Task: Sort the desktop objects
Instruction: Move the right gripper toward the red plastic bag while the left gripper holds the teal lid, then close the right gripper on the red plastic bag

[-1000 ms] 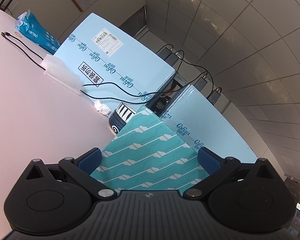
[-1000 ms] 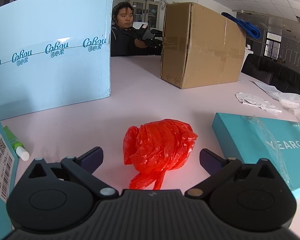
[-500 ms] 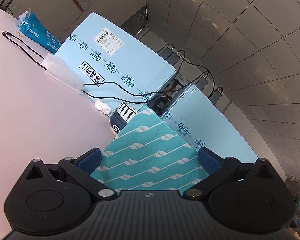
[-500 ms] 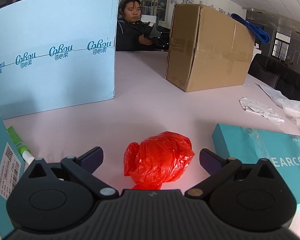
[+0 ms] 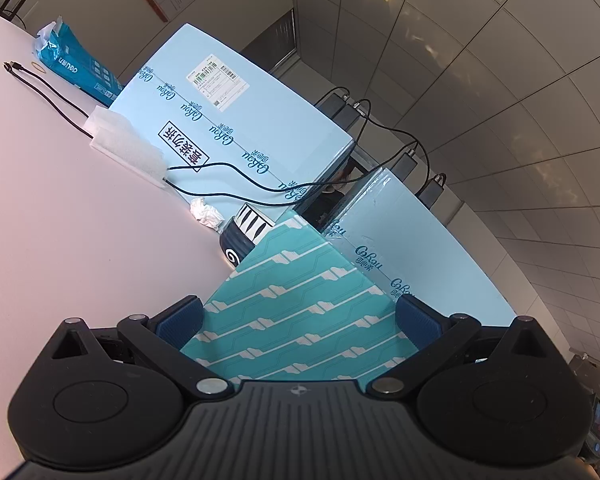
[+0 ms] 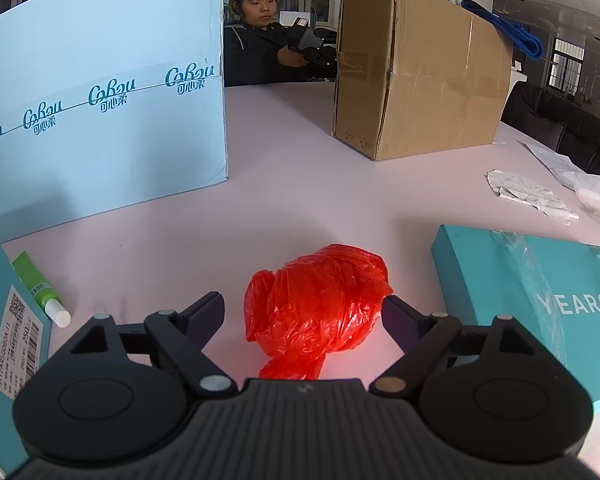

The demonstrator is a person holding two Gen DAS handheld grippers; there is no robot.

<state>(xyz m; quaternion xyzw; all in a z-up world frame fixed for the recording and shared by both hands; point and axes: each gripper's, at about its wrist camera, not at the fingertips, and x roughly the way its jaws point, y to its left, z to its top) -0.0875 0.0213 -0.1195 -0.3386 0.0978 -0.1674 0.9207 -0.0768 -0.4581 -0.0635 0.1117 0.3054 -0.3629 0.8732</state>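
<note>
Two wrist views over one pale pink desk [image 6: 292, 184]. Left gripper [image 5: 298, 316]: jaws clamped on the two sides of a teal patterned box [image 5: 300, 320], held tilted above the desk; contents not visible. Right gripper [image 6: 304, 316]: jaws apart around a crumpled red plastic bag [image 6: 320, 304] resting on the desk, right jaw at the bag's edge, left jaw clear of it; contents of the bag hidden. Closed brown cardboard box [image 6: 416, 72] farther back on the right, blue strap [image 6: 504, 28] lying on top. Tall light-blue cartons [image 6: 100, 112] standing on the left, sealed, blocking most of what lies behind. Flat teal box marked YEARCON [image 6: 540, 300] just right of the bag, cut off at the edge. Green tube with white cap [image 6: 40, 288] on the left, beside a teal box's barcode label. Crumpled white paper [image 6: 528, 196] at far right. From the left wrist: black cable [image 5: 236, 184] draped across a carton, white foam block [image 5: 128, 144], small white wad [image 5: 206, 214], dark striped object [image 5: 244, 236] half hidden behind the held box, hard to identify. Seated person [image 6: 260, 40] beyond the cartons, partly hidden.
</note>
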